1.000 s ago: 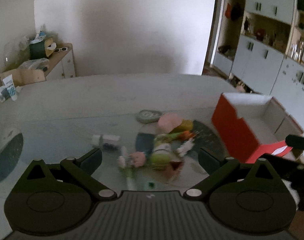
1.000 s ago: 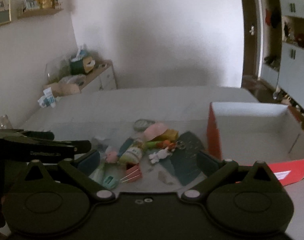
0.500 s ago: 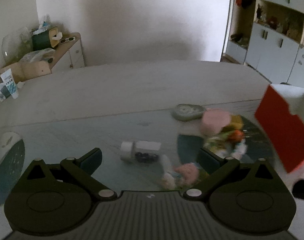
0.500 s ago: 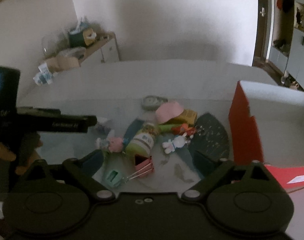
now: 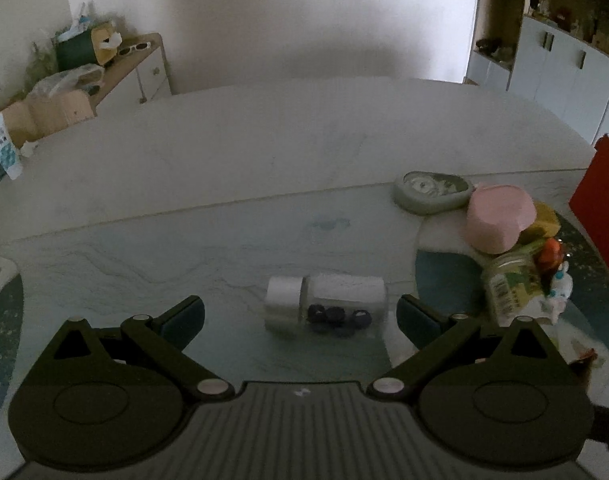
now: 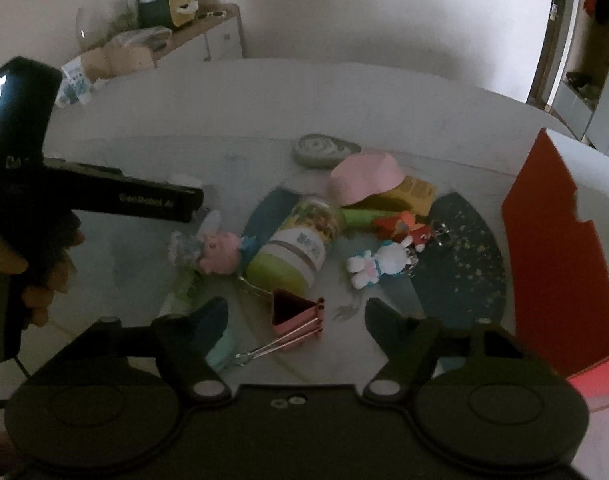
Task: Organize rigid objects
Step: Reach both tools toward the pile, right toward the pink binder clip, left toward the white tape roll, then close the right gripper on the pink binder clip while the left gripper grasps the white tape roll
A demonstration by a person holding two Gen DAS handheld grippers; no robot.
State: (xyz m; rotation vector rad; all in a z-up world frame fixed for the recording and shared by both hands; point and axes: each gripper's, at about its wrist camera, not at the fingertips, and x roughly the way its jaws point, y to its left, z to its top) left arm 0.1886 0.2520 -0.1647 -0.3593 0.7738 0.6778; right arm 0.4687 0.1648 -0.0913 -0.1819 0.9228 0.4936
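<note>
A small clear bottle point(image 5: 324, 308) with a white cap and dark beads lies on its side on the table, between the fingers of my left gripper point(image 5: 300, 318), which is open and not touching it. My right gripper point(image 6: 296, 320) hangs over a pink binder clip point(image 6: 298, 318); its jaws are closing, with the clip between them and not pressed. Just beyond lie a green-lidded jar point(image 6: 294, 252), a pink pig toy point(image 6: 218, 254), a white bunny toy point(image 6: 378, 262) and a pink cup point(image 6: 366, 178). A red and white box point(image 6: 556, 256) stands at the right.
A grey oval dish point(image 5: 432, 192) sits behind the pile, with a yellow packet point(image 6: 414, 192) and orange figure point(image 6: 400, 226). A hand holds the left gripper's black body point(image 6: 116, 200) at the left of the right wrist view. A cluttered sideboard point(image 5: 84, 76) stands by the far wall.
The left gripper swung left from the toy pile and closed in on the bottle. The right gripper sank toward the pile, came over the binder clip, and its fingers drew closer together.
</note>
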